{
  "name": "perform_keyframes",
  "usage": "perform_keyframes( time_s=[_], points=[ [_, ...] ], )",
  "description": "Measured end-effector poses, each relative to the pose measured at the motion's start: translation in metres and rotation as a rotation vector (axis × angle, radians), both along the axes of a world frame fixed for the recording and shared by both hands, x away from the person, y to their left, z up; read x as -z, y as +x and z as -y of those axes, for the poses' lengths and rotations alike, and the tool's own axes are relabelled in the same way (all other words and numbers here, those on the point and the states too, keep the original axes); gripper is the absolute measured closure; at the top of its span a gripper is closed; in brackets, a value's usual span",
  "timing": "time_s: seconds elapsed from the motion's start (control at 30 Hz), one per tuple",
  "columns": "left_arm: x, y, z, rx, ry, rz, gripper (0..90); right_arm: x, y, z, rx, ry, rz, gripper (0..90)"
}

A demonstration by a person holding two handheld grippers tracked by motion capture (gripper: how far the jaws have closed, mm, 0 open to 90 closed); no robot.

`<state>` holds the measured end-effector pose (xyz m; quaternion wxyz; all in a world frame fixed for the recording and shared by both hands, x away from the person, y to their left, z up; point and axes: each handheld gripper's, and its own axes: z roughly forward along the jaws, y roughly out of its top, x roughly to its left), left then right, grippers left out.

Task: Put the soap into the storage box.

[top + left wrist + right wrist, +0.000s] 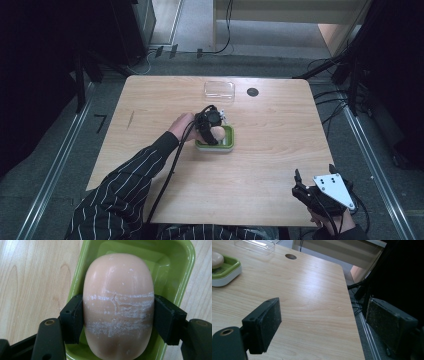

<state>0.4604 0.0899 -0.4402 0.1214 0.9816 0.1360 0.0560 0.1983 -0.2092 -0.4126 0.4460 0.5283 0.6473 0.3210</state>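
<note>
A pale peach bar of soap (118, 305), streaked with white scuffs, sits clamped between the two black jaws of my left gripper (117, 318). It hangs over the inside of a green soap dish (183, 272). In the high view the left gripper (216, 131) is at the dish's left end (230, 142) near the table's middle, with the soap (218, 133) in it. My right gripper (306, 186) rests at the table's near right corner; in its own view its jaws (323, 323) stand wide apart with nothing between them. There the dish (225, 271) and soap (216, 259) show far left.
A clear plastic lid (219, 89) lies at the table's far edge, beside a round cable hole (252, 92). The wooden table (280, 150) ends close to the right gripper, with cables and metal rails on the floor beyond.
</note>
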Motion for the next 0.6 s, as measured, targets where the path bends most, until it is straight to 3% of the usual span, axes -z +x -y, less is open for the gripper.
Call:
perform_keyframes(
  time_s=[0.4, 0.53, 0.6],
  points=[
    [-0.0009, -0.0004, -0.0006, -0.010, -0.011, 0.013, 30.1, 0.0001, 0.0003, -0.0004, -0.001, 0.003, -0.003, 13.6],
    [-0.0059, -0.0001, -0.0026, -0.024, -0.033, 0.020, 24.6, 0.0000, 0.0004, -0.0004, -0.001, 0.003, -0.003, 13.6],
    [-0.0069, 0.0000, -0.0031, -0.030, -0.039, 0.017, 17.7, 0.0000, 0.0005, -0.0004, 0.000, 0.003, -0.002, 13.6]
  ],
)
